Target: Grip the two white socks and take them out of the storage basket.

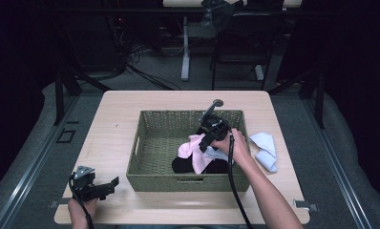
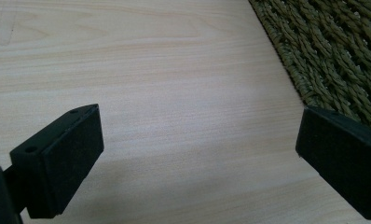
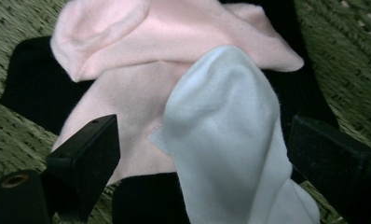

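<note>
Right gripper [image 1: 208, 138]: it is held inside the woven basket [image 1: 150, 143], above the pile of socks; the jaws are seen wide apart, and no pad is pressed on the cloth, so nothing is gripped.
White sock [image 3: 230, 140]: it is found between the two jaws of the right gripper, lying in the gap without being pinched; it is laid over the pink sock.
Pink sock [image 3: 174, 42]: it is seen just ahead of the right gripper, partly under the white sock; it is spread on top of a black sock.
Black sock [image 3: 34, 84]: it is placed lowest in the pile, on the basket floor, ahead of and below the jaws.
Left gripper [image 1: 95, 188]: it is rested low over the wooden table [image 2: 151, 70], jaws wide apart with only bare table between them; the basket wall is seen just ahead, beside its right jaw.
Light blue socks [image 1: 265, 150]: they are left on the table outside the basket, near the hand that holds the right gripper.
</note>
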